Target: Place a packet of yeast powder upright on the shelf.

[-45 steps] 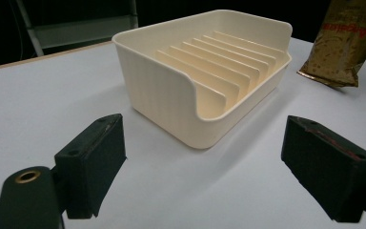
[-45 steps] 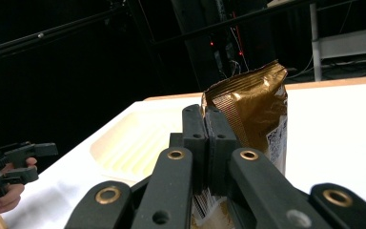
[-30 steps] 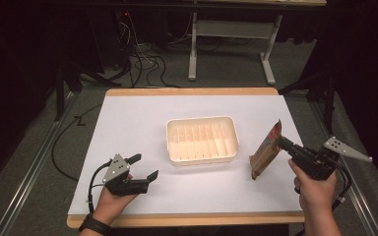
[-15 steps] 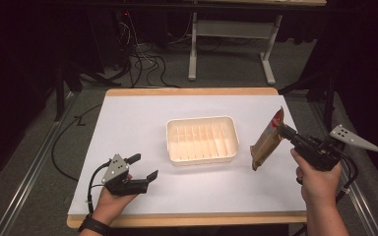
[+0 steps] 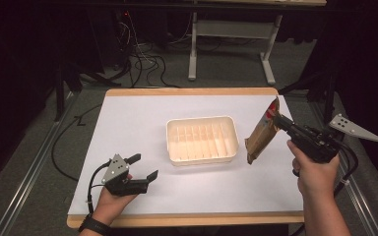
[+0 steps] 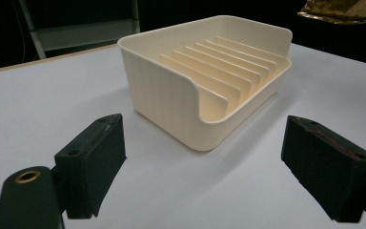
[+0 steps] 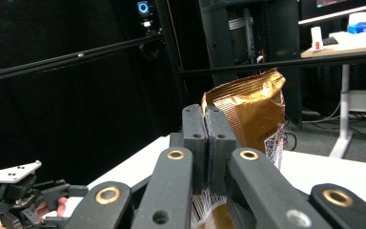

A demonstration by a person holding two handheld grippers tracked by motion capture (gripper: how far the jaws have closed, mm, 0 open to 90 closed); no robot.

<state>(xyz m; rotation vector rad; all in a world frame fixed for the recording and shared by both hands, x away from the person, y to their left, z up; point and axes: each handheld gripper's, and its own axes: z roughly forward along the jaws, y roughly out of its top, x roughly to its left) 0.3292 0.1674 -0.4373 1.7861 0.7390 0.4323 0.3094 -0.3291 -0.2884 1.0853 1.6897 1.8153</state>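
A cream ribbed tray sits in the middle of the white table top. To its right a gold-brown snack bag hangs tilted above the table, with my right gripper shut on its upper edge. The bag's lower end is seen in the left gripper view, far beyond the tray. My left gripper rests near the table's front left, jaws open and empty, pointing at the tray.
The white sheet covers a wood-edged table. Cables and a metal desk frame stand on the floor behind. Dark rails run along both sides of the table.
My right gripper has lifted the bag up off the table and tilted it a little. The left gripper has stayed where it was.
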